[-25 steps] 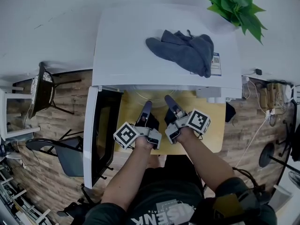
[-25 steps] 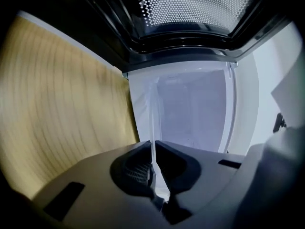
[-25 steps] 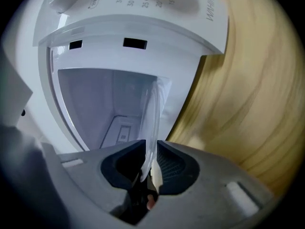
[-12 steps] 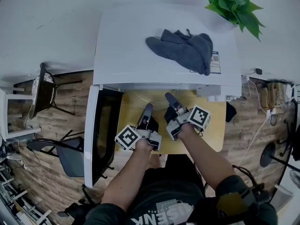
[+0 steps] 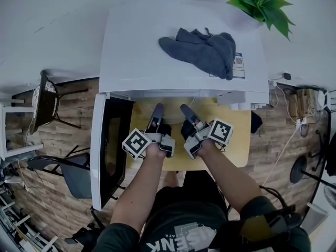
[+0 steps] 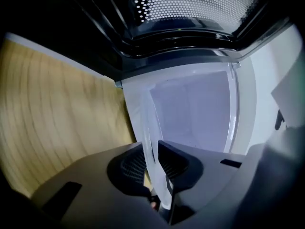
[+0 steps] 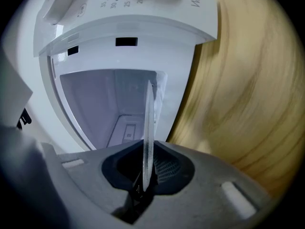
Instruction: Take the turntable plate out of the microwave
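The clear glass turntable plate (image 7: pixel 148 113) stands on edge at the mouth of the white microwave (image 5: pixel 157 51), with the empty cavity behind it. My right gripper (image 7: pixel 148 159) is shut on its rim, and in the head view this gripper (image 5: pixel 185 111) points into the opening. The plate's other rim (image 6: pixel 151 142) runs between the jaws of my left gripper (image 6: pixel 151 149). Those jaws are opening and their pads stand just off the glass. The left gripper (image 5: pixel 156 109) reaches in beside the right one. In the head view the plate hardly shows.
The microwave door (image 5: pixel 107 151) hangs open to the left over the floor. A grey cloth (image 5: pixel 202 49) lies on the microwave's top and a green plant (image 5: pixel 260 4) stands behind it. The yellow table (image 5: pixel 236 140) extends to the right. A dark chair (image 5: pixel 47 98) stands far left.
My left gripper has shifted a little left and closer to the microwave mouth. The right gripper has stayed where it was, still on the plate.
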A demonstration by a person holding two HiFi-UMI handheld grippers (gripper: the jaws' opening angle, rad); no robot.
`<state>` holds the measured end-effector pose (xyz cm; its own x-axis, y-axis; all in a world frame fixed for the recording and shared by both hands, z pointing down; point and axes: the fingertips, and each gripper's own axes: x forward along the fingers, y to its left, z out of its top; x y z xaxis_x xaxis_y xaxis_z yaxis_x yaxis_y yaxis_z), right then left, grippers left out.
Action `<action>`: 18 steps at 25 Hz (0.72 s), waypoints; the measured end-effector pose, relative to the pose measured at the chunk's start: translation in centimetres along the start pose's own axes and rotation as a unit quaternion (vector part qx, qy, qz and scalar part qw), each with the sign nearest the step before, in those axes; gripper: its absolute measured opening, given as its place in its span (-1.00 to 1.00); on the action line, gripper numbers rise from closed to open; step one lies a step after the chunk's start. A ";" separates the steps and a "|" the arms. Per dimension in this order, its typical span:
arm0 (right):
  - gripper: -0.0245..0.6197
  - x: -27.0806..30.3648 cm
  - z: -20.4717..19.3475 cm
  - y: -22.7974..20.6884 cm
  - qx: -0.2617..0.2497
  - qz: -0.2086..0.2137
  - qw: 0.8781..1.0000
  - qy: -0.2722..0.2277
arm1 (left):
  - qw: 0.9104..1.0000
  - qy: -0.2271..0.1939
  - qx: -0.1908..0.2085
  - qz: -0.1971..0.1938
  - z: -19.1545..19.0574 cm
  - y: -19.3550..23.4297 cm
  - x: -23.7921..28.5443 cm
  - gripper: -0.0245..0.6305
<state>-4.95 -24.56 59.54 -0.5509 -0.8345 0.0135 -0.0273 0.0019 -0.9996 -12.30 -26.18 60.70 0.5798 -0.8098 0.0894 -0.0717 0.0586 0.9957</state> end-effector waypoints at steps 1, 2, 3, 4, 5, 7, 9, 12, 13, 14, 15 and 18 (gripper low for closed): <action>-0.80 -0.1 -0.1 0.1 -0.001 0.001 1.000 0.001 | 1.000 0.000 -0.009 -0.004 -0.1 -0.1 -0.1 -0.76; -0.80 -0.2 -0.1 0.2 -0.002 0.003 1.000 0.003 | 1.000 0.000 -0.014 -0.007 -0.1 -0.3 -0.3 -0.77; -0.80 -0.3 -0.3 0.4 -0.001 0.005 1.000 0.004 | 1.000 -0.001 -0.017 -0.010 -0.2 -0.5 -0.5 -0.79; -0.80 -0.4 -0.4 0.6 0.001 0.007 1.000 0.005 | 1.000 -0.003 -0.017 -0.013 -0.3 -0.7 -0.8 -0.81; -0.80 -0.6 -0.6 0.9 0.001 0.010 1.000 0.004 | 1.000 -0.004 -0.017 -0.015 -0.4 -1.0 -1.1 -0.82; -0.79 -1.1 -1.1 1.6 -0.002 0.015 1.000 0.000 | 1.000 -0.003 -0.016 -0.016 -0.7 -1.3 -1.8 -0.81; -0.79 -1.6 -1.6 2.0 -0.004 0.020 1.000 -0.005 | 1.000 -0.003 -0.017 -0.015 -0.9 -1.3 -2.6 -0.81; -0.79 -2.3 -2.5 2.4 -0.004 0.020 1.000 -0.002 | 1.000 0.000 -0.018 -0.013 -1.3 -1.5 -3.9 -0.81; -0.79 -2.6 -2.8 2.5 -0.004 0.020 1.000 -0.001 | 1.000 0.002 -0.017 -0.015 -1.5 -1.7 -4.3 -0.81; -0.78 -2.9 -3.2 2.6 -0.004 0.020 1.000 -0.002 | 1.000 0.006 -0.015 -0.016 -1.7 -1.8 -4.7 -0.81; -0.78 -3.2 -3.5 2.7 -0.005 0.020 1.000 -0.003 | 1.000 0.009 -0.012 -0.017 -1.9 -1.9 -5.1 -0.81; -0.78 -4.1 -4.5 3.4 -0.008 0.025 1.000 -0.005 | 1.000 0.016 -0.010 -0.022 -2.3 -2.6 -6.4 -0.80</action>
<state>-6.57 -18.69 56.21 -0.5439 -0.8383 -0.0374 -0.0126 0.0527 -0.9985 -13.94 -19.82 57.64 0.6072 -0.7932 0.0455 -0.0294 0.0348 0.9990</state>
